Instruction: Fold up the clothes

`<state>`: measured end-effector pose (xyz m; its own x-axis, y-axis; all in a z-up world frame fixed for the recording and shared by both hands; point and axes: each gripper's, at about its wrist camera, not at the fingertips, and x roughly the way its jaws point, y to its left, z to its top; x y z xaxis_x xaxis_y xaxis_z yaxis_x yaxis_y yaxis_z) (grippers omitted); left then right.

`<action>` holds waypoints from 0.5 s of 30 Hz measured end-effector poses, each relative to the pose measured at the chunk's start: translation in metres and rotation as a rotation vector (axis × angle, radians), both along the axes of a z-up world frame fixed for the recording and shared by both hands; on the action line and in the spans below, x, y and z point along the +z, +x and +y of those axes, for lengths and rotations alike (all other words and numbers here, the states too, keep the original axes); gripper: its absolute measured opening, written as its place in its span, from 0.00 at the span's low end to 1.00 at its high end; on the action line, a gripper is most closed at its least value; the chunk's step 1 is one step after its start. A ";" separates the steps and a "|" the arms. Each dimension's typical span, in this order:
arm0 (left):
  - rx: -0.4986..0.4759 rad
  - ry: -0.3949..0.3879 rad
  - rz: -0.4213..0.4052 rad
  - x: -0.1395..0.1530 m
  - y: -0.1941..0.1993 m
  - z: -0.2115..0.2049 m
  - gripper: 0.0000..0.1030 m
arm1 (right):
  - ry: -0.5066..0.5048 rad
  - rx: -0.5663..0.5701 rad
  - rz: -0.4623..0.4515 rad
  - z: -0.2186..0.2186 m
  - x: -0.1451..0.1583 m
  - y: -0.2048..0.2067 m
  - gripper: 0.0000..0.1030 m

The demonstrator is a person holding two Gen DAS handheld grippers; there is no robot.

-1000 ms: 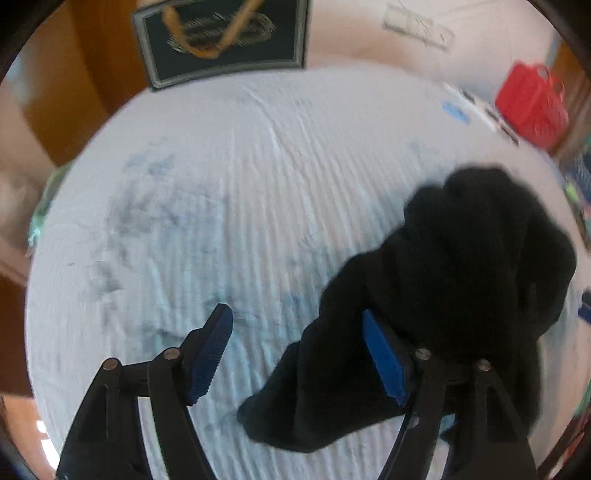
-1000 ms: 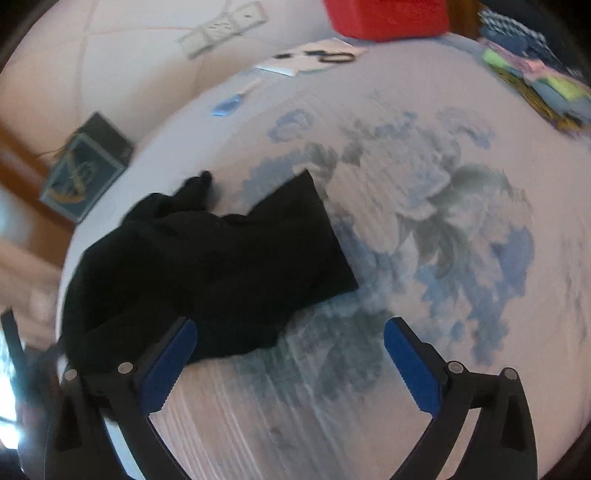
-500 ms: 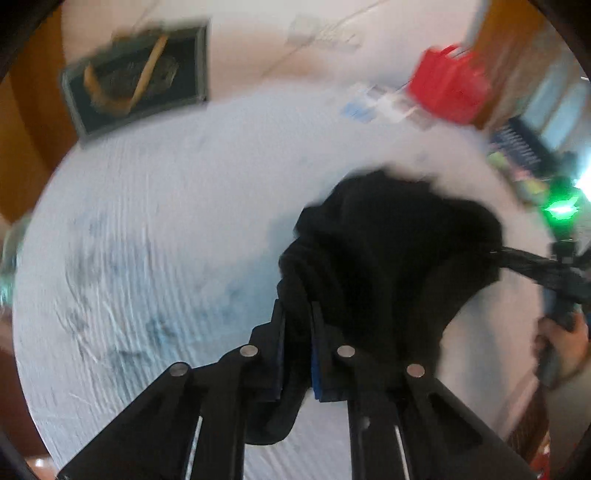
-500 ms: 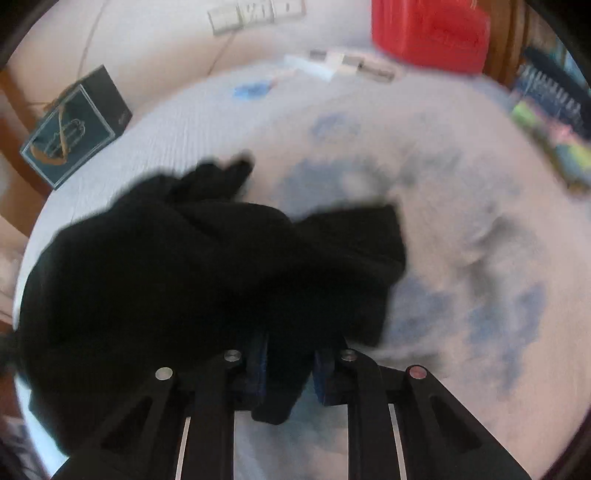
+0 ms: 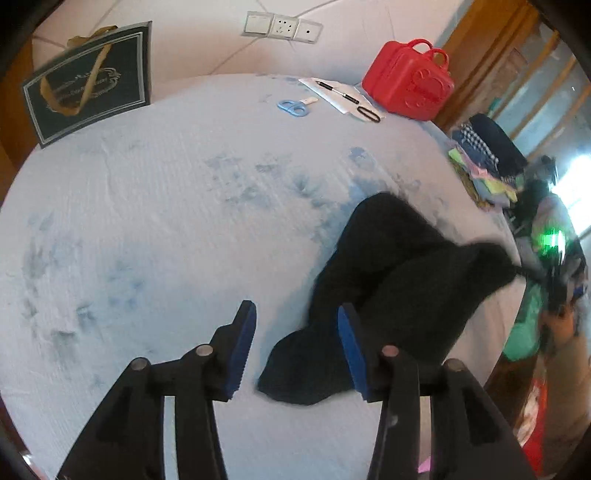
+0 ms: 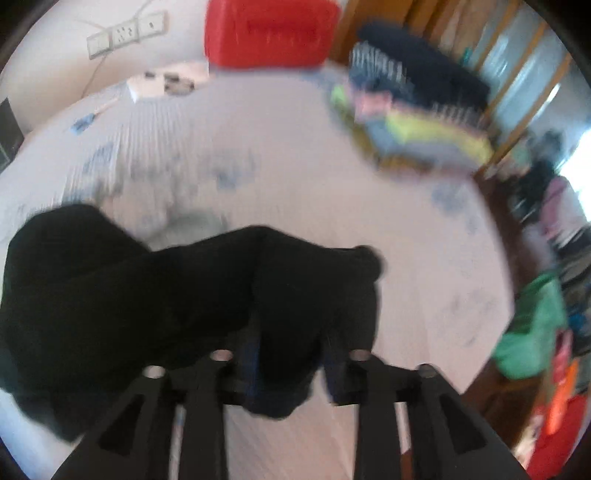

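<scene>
Black garment, bunched and creased, lies on the pale blue floral bedsheet, toward the right side of the bed as the left wrist view frames it. Its lower corner reaches the sheet between the two blue pads of the left gripper. The left gripper's jaws stand well apart and grip nothing; its right pad lies against the edge of the cloth, while its left pad is over bare sheet.

In the right wrist view, which is blurred, the same garment spreads from the left edge to the centre, and a fold of it passes down between the fingers of the right gripper. The right gripper's jaws are drawn close together on that fold, with cloth filling the gap between them.

Far edge of the bed: a red plastic case, a sheet of paper with a pen on it, and small blue scissors just beside the paper. A dark gift bag stands at the far left against the wall, below a row of wall sockets. A stack of folded clothes sits at the right edge of the bed.
</scene>
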<state>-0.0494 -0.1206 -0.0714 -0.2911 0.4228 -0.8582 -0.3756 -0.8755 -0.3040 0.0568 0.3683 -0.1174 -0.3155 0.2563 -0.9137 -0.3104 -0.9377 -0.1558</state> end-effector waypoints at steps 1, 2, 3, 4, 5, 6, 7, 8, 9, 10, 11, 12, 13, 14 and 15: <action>0.004 -0.006 0.000 -0.001 -0.005 0.012 0.45 | -0.035 0.002 -0.013 0.007 -0.007 0.006 0.42; 0.002 -0.018 0.004 -0.003 -0.010 0.024 0.45 | -0.071 0.002 -0.019 0.013 -0.013 0.011 0.43; -0.002 -0.035 0.008 -0.006 -0.016 0.039 0.45 | -0.125 0.000 -0.018 0.022 -0.018 0.014 0.44; -0.006 -0.059 0.013 -0.010 -0.023 0.059 0.45 | -0.182 -0.002 -0.009 0.031 -0.022 0.019 0.46; -0.008 -0.081 0.015 -0.014 -0.029 0.077 0.45 | -0.231 -0.001 0.002 0.038 -0.024 0.024 0.52; -0.011 -0.098 0.013 -0.019 -0.036 0.096 0.45 | -0.274 0.000 0.016 0.046 -0.024 0.029 0.62; -0.012 -0.115 0.010 -0.025 -0.043 0.113 0.45 | -0.310 -0.001 0.029 0.053 -0.025 0.035 0.69; -0.011 -0.130 0.006 -0.031 -0.050 0.127 0.45 | -0.335 -0.004 0.037 0.060 -0.025 0.038 0.83; -0.009 -0.144 0.001 -0.038 -0.057 0.141 0.45 | -0.358 -0.009 0.041 0.067 -0.025 0.040 0.92; -0.008 -0.159 -0.003 -0.044 -0.064 0.155 0.45 | -0.375 -0.015 0.044 0.073 -0.026 0.041 0.93; -0.006 -0.173 -0.007 -0.050 -0.069 0.166 0.45 | -0.380 -0.023 0.045 0.077 -0.027 0.041 0.93; -0.004 -0.184 -0.011 -0.057 -0.072 0.174 0.45 | -0.385 -0.031 0.046 0.082 -0.028 0.041 0.93; -0.004 -0.191 -0.020 -0.064 -0.076 0.182 0.45 | -0.391 -0.039 0.047 0.086 -0.029 0.040 0.93; -0.009 -0.199 -0.030 -0.070 -0.078 0.189 0.45 | -0.393 -0.048 0.046 0.090 -0.030 0.039 0.93; -0.015 -0.213 -0.036 -0.076 -0.081 0.196 0.45 | -0.388 -0.057 0.042 0.093 -0.033 0.036 0.95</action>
